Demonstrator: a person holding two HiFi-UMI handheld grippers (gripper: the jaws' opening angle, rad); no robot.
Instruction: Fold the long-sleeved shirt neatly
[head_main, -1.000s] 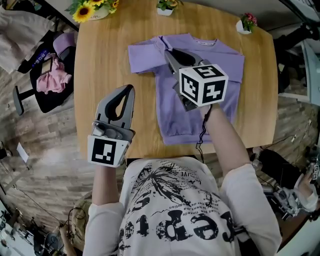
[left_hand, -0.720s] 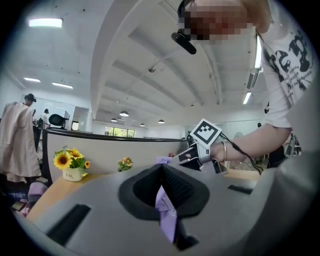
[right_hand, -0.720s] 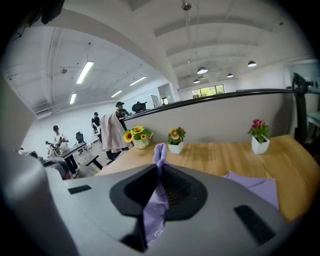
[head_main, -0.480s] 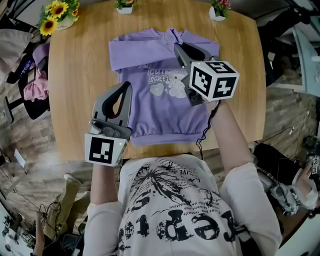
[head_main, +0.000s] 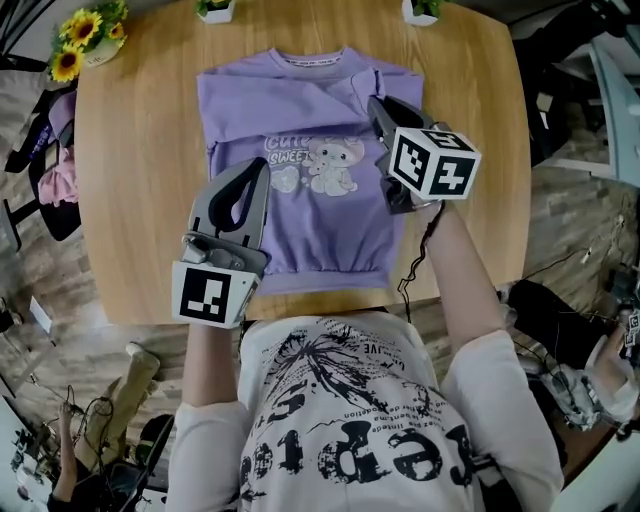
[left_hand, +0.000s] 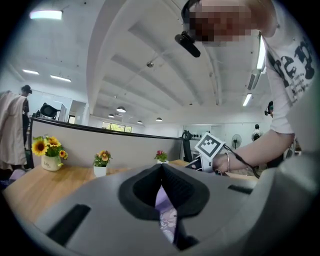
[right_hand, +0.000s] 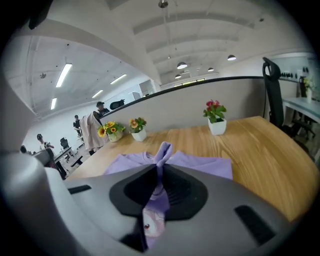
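Purple shirt (head_main: 320, 215) lies flat on wood table (head_main: 130, 200), print up. My right gripper (head_main: 379, 104) pinches its cloth at far right part; left gripper (head_main: 257, 169) pressed together w/ nothing, over shirt's left side.

We see a lilac shirt (head_main: 322, 240) with a pale cartoon print, a light wood-grain counter (head_main: 130, 200) and yellow sunflowers (head_main: 70, 57).

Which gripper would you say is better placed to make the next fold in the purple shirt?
Right. The right gripper is shut on a pinch of the shirt near one shoulder, so it can probably carry that fabric across. The left gripper hovers shut and empty over the shirt's front.
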